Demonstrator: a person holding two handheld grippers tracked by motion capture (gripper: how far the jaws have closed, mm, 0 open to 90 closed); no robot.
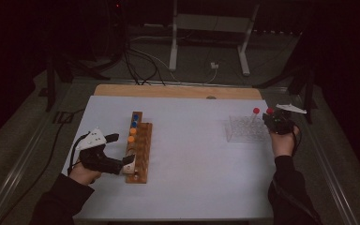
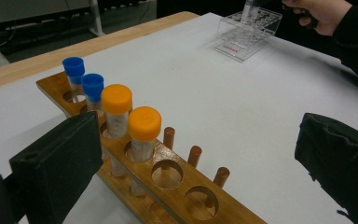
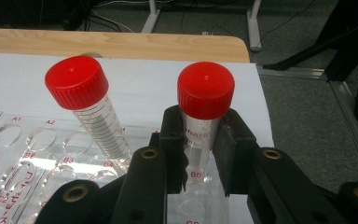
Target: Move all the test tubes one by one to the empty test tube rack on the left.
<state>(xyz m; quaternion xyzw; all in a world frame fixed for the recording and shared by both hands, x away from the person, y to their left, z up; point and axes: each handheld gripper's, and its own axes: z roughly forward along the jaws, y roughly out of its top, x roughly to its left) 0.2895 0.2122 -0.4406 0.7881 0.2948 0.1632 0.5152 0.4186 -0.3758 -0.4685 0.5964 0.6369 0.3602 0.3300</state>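
My right gripper is shut on a clear tube with a red cap, holding it upright at the right end of a clear plastic rack. A second red-capped tube leans in that rack to its left. In the high view the right gripper is at the rack's right side. My left gripper stands open at the near end of a wooden rack. That wooden rack holds two orange-capped tubes and two blue-capped tubes, and its near holes are empty.
The racks stand on a white table top with a wooden strip along its far edge. Beyond it are a stand's legs and cables on the floor. A metal rail runs along the table's right side.
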